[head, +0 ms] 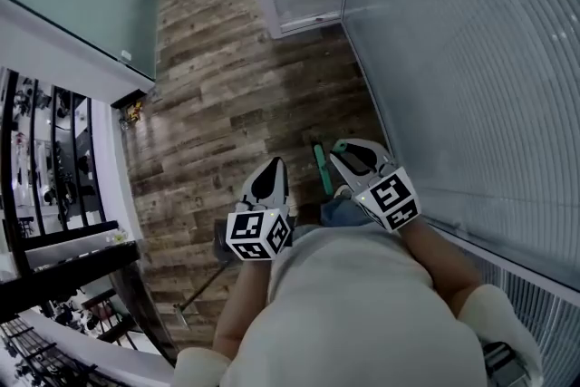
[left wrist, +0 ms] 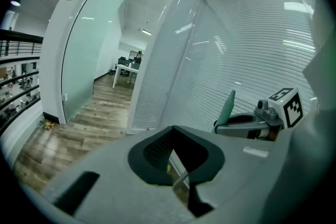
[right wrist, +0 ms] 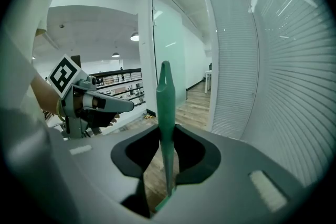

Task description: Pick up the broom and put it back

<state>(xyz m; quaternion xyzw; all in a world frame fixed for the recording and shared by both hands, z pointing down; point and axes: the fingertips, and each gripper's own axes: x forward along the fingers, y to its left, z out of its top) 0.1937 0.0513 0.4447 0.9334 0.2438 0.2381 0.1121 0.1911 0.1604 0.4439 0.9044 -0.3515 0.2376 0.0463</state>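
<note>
Because the right gripper (right wrist: 167, 162) pinches the broom (head: 321, 166) only near the top of its green handle (right wrist: 165, 107), the long part below may swing, I think. It could bump the glass wall (head: 471, 59) just beside it. It could also twist out from between the jaws and drop on the wood floor (head: 208, 77).

The left gripper (left wrist: 181, 178) looks pressed together on a thin grey rod (head: 199, 288). That rod is so thin that it might slide out too. It slants down toward the floor, and I cannot tell what it belongs to.

The brush end of the broom is hidden under the person's body in the head view, and both gripper views cut it off. The place where the broom must go back does not show. A blue patch (head: 344, 211) by the right gripper is too unclear to name.
</note>
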